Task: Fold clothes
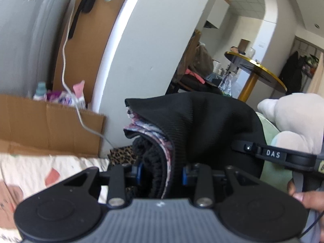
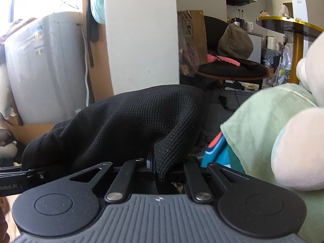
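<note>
Black knit garment hangs pinched between both hand-held grippers' closed fingers.

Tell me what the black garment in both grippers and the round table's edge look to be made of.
Black garment: a knitted fabric, matte, probably cotton or a synthetic blend; a fine waffle-like rib texture shows. The left gripper also pinches patterned layers with it. Round table: dark top with a shiny gold rim and post, seemingly polished or painted metal.
</note>
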Demonstrator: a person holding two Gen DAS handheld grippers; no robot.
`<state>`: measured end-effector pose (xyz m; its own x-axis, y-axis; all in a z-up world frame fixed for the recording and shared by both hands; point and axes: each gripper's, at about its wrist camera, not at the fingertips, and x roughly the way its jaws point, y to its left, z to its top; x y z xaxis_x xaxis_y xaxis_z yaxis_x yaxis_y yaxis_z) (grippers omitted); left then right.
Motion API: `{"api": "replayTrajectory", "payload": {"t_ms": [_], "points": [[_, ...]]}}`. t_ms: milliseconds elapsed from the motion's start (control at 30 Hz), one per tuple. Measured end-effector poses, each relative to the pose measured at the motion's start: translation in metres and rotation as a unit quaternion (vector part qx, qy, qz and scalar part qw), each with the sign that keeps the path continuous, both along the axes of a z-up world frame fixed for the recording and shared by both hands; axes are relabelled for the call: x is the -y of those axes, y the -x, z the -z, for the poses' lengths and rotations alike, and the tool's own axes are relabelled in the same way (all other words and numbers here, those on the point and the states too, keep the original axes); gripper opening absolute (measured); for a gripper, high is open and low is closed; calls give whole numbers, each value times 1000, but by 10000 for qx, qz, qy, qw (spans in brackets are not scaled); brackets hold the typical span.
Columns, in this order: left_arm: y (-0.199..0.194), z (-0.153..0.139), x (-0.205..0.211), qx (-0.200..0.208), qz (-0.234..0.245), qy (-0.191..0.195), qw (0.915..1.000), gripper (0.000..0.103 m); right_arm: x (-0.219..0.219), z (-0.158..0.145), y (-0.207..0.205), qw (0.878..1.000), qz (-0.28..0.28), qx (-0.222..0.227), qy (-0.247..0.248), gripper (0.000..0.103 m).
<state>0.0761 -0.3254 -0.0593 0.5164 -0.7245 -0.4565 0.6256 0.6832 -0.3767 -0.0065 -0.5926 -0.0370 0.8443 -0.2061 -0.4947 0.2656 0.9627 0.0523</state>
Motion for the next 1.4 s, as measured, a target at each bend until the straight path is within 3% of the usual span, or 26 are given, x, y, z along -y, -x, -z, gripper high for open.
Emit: {"api": "replayTrajectory", "payload": {"t_ms": [200,433,767,1133,1400], "points": [[-2,41,18,-222,80,64,9997,36,11,34,0,9993,97,-104,359,8],[-6,85,32,-113,344,178,9992,36,21,79,3,9970,348,-82,682,8],[-35,146,36,-285,456,356,9979,36,35,130,-19,9954,-137,-176,928,8],[-74,178,53,-366,389,402,9978,36,53,153,-61,9948,-351,-307,906,8],[-98,182,67,-288,407,351,9981,36,69,166,-96,9956,-316,-314,821,8]]}}
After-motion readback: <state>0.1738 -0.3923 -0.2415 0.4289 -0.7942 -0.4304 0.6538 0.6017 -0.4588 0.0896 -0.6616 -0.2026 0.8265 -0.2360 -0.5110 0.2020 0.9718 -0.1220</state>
